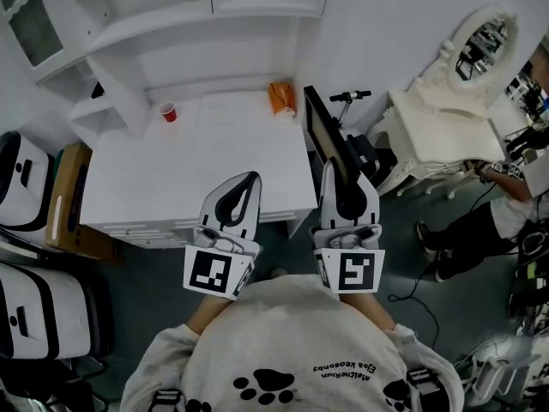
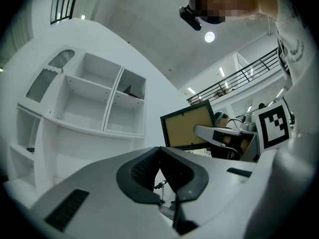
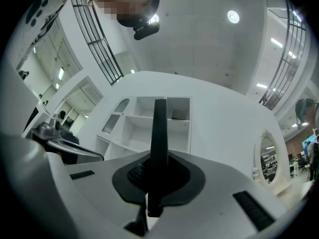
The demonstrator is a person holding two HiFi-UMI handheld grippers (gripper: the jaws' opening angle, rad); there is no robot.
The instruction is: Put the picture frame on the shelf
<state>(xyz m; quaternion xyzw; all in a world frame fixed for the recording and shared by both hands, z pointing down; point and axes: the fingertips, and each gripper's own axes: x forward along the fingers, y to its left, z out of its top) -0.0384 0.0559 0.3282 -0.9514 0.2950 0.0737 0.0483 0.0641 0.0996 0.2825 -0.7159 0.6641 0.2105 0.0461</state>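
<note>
My right gripper [image 1: 334, 174] is shut on a black picture frame [image 1: 319, 131], which it holds upright and edge-on over the right end of the white table [image 1: 171, 187]. In the right gripper view the frame's edge [image 3: 159, 128] rises from between the closed jaws [image 3: 158, 156], with the white shelf unit [image 3: 149, 118] behind it. The left gripper view shows the frame's brown back [image 2: 192, 126]. My left gripper [image 1: 251, 178] hangs beside it over the table's front edge, jaws [image 2: 160, 151] shut on nothing. The shelf unit [image 1: 171, 24] stands behind the table, and its open compartments [image 2: 94, 103] face me.
On the table's far side stand a red cup [image 1: 169, 112] and an orange packet [image 1: 281, 99]. At the right are a white dresser with an oval mirror [image 1: 485, 37] and a seated person [image 1: 485, 221]. White cases [image 1: 26, 178] and a cardboard box [image 1: 69, 196] stand at the left.
</note>
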